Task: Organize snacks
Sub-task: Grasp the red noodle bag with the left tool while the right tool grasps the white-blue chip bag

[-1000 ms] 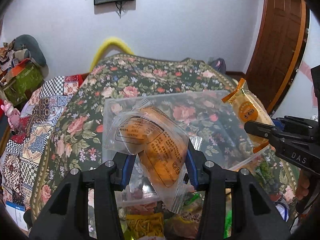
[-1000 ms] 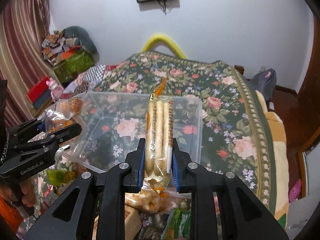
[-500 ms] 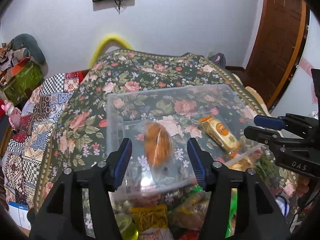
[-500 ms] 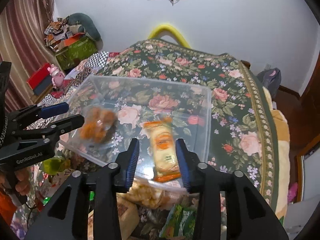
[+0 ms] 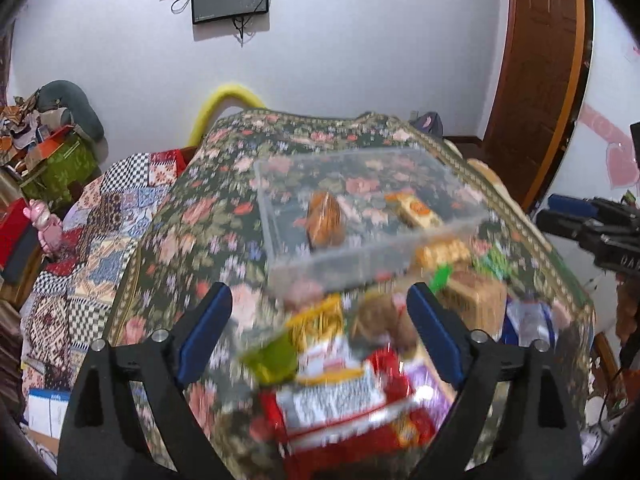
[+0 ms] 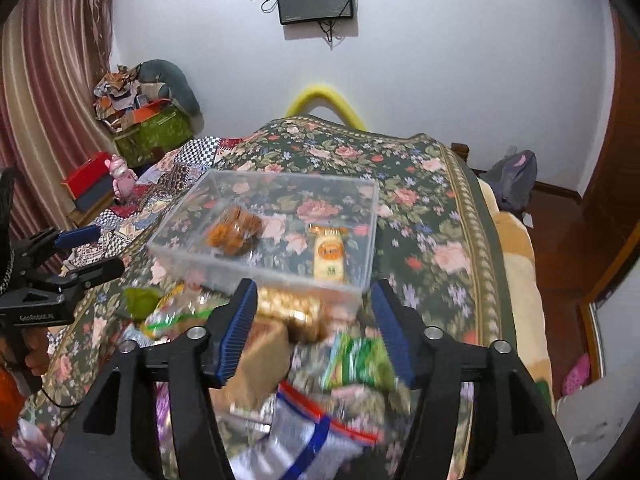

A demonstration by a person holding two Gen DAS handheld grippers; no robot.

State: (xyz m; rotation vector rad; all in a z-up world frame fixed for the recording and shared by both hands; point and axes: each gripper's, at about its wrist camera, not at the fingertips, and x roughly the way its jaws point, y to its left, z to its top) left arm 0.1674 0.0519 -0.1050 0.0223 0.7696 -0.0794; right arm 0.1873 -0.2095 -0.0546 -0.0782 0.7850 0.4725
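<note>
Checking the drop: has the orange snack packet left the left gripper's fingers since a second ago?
Yes. The orange snack packet now lies inside the clear box, and the left gripper is empty, opening.

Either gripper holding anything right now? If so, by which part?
Nothing held. The left gripper and right gripper are both opening, with nothing between the pads. The orange snack pack and yellow wafer pack lie in the clear plastic box.
</note>
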